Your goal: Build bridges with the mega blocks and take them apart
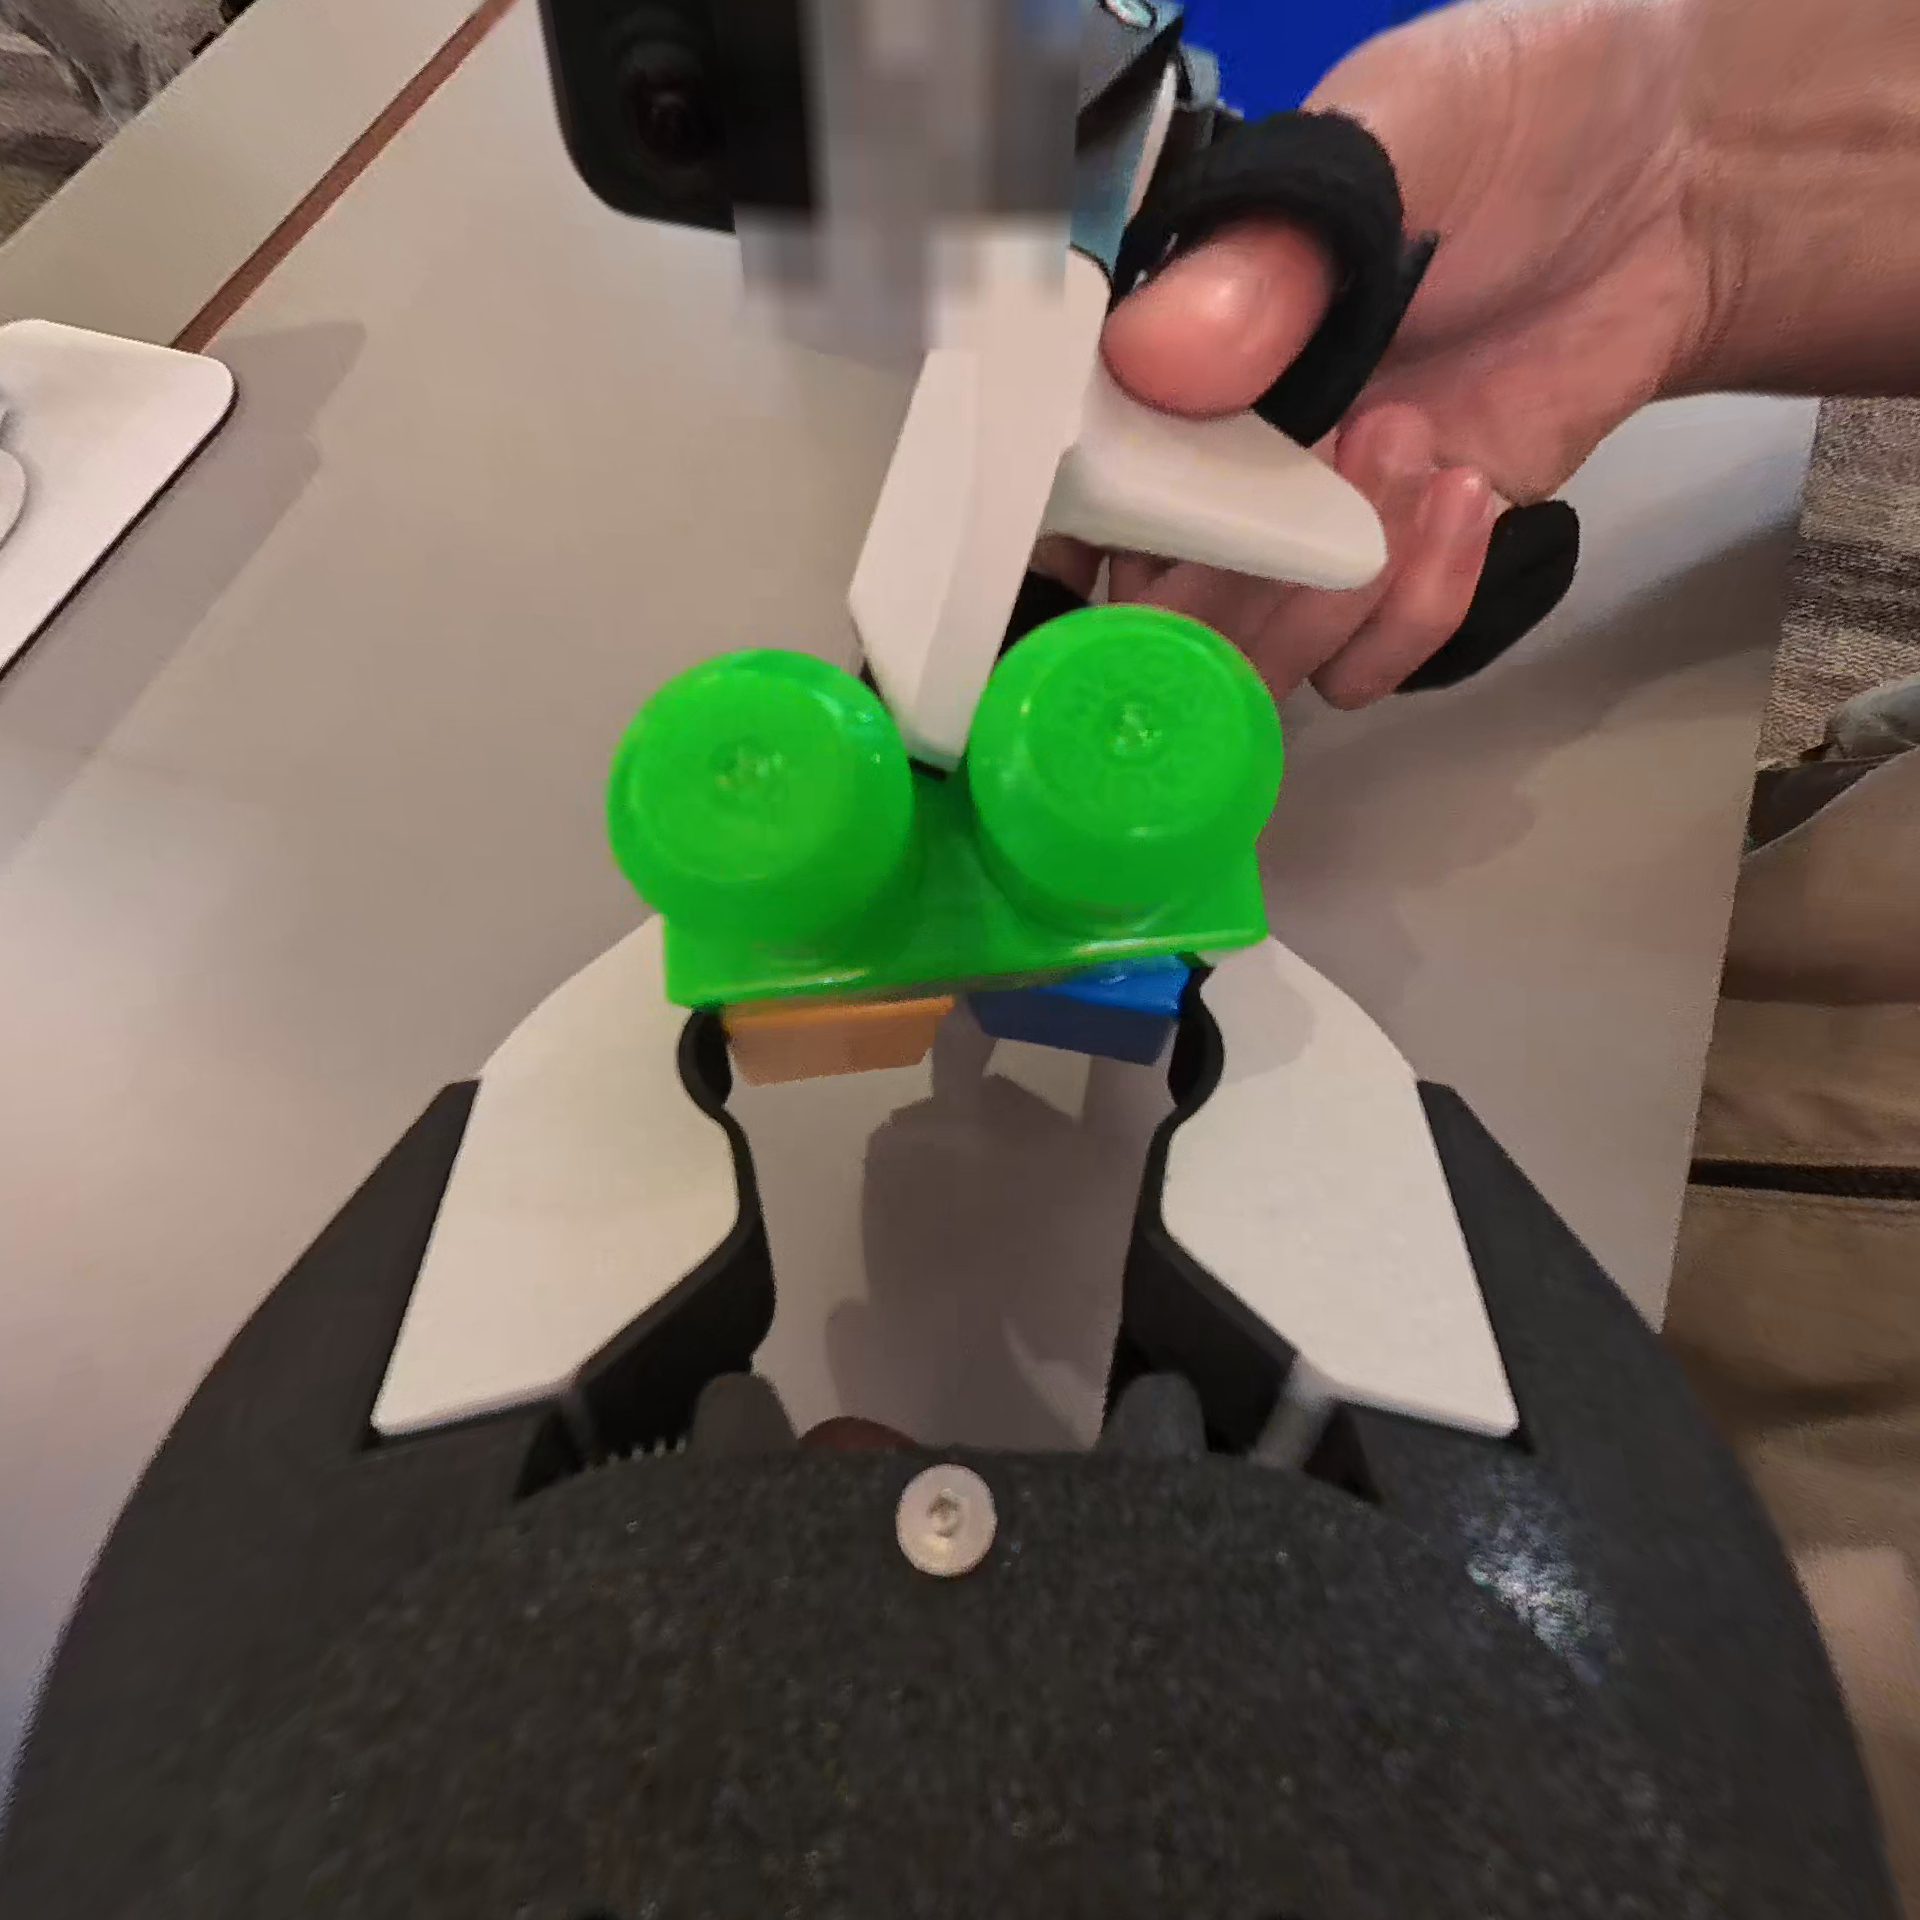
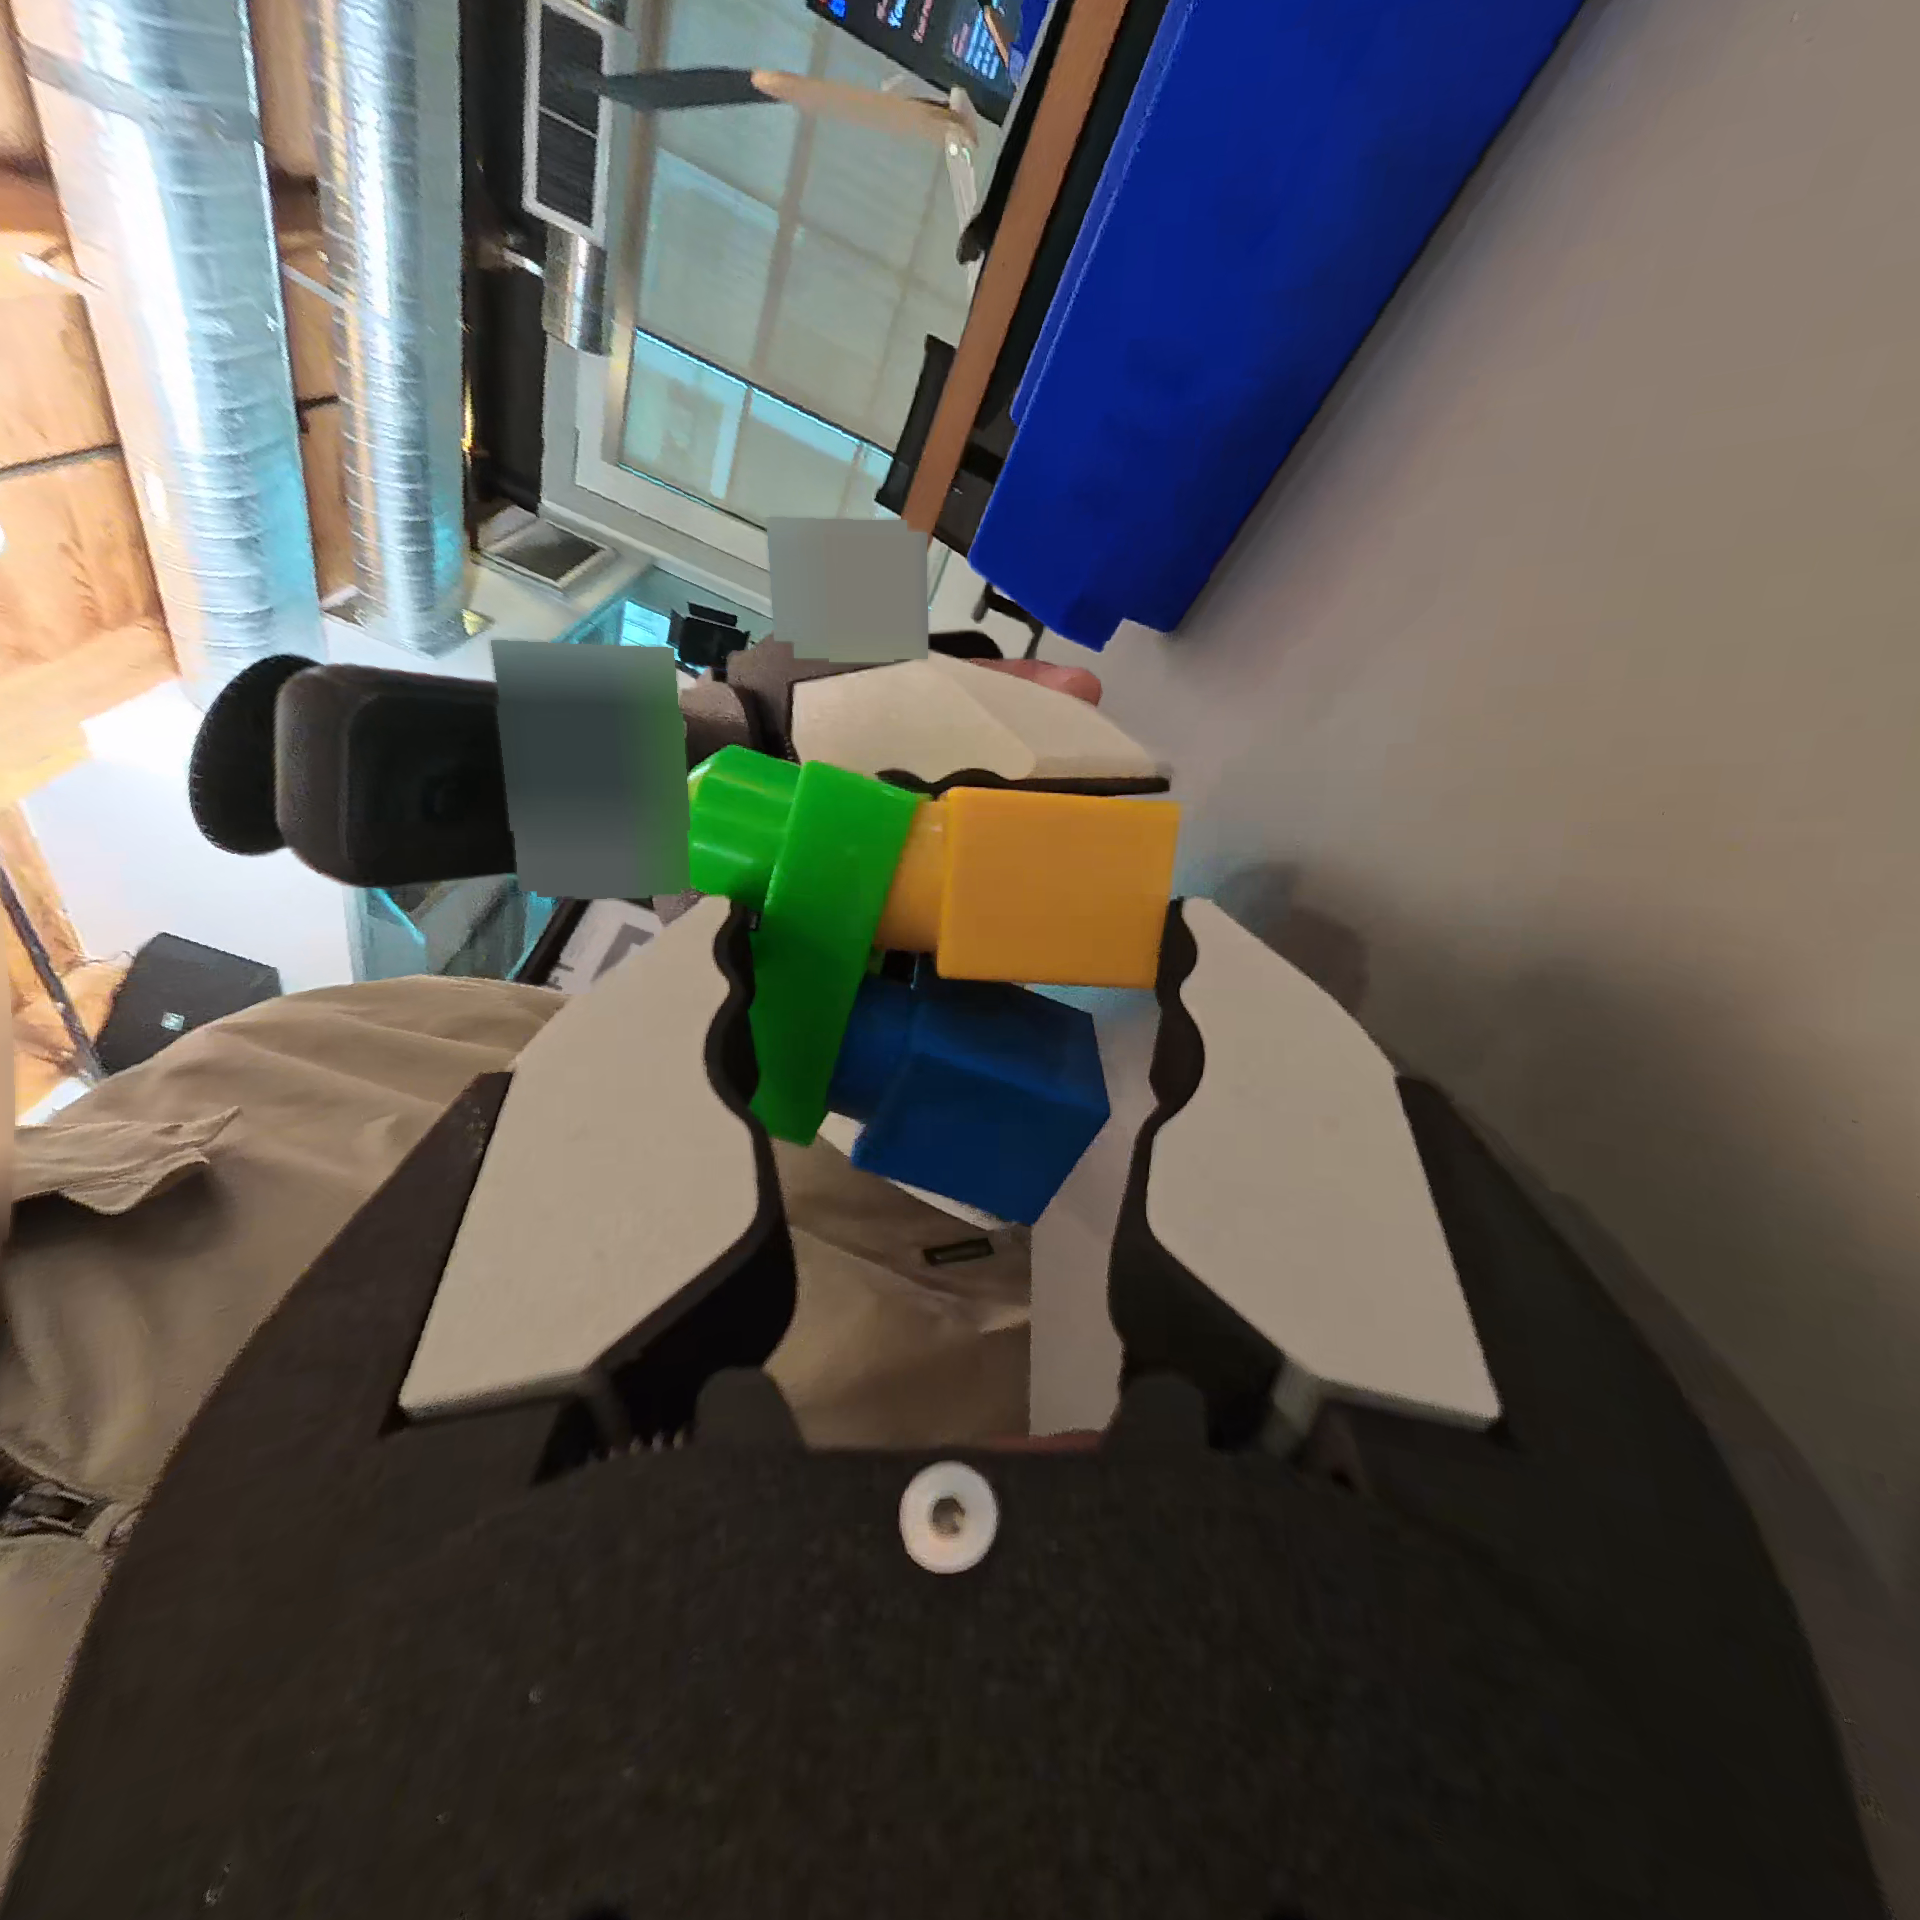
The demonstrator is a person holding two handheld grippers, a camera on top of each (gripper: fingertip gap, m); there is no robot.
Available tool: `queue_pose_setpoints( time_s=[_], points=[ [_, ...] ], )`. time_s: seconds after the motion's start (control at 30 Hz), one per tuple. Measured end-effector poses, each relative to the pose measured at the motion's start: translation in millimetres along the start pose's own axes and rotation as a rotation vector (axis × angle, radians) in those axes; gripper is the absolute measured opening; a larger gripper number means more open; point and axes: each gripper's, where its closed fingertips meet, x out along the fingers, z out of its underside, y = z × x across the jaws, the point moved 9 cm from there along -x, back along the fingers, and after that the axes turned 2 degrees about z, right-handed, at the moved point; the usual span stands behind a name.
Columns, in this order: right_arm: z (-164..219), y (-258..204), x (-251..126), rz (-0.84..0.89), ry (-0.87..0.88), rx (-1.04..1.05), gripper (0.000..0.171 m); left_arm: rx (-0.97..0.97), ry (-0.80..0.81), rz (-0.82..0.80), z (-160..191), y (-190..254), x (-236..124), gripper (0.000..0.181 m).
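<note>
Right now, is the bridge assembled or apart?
Assembled: the green block spans the yellow block and blue block, both plugged in.

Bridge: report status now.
Left gripper clamped on yellow leg and blue leg. Right gripper spans green top to yellow leg, grip unclear. Bridge intact, nothing blocking.

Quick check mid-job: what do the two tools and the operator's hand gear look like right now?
Both tools look alike: the left tool and right tool each have white finger plates edged with wavy black pads on a rough black body with one central screw. The person's hand wears black fabric finger loops; a tan sleeve shows.
</note>
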Motion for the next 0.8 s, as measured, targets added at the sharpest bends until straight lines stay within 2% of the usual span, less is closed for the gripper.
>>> queue_pose_setpoints(
  time_s=[0.1, 0.17, 0.63, 0.8],
  points=[
    [0, 3, -1, -0.038, 0.021, 0.031, 0.073, -0.007, 0.016, 0.004, -2, -3, 0, 0.084],
    [0, 6, -3, -0.066, 0.043, 0.056, 0.062, 0.019, 0.006, -0.032, -2, -5, 0, 0.085],
    [1, 11, 1, -0.226, 0.125, 0.184, 0.062, -0.008, 0.104, -0.025, -8, -11, -6, 0.083],
    [0, 3, 2, -0.239, 0.107, 0.163, 0.083, -0.004, 0.117, -0.031, -6, -9, -7, 0.083]
  ],
)
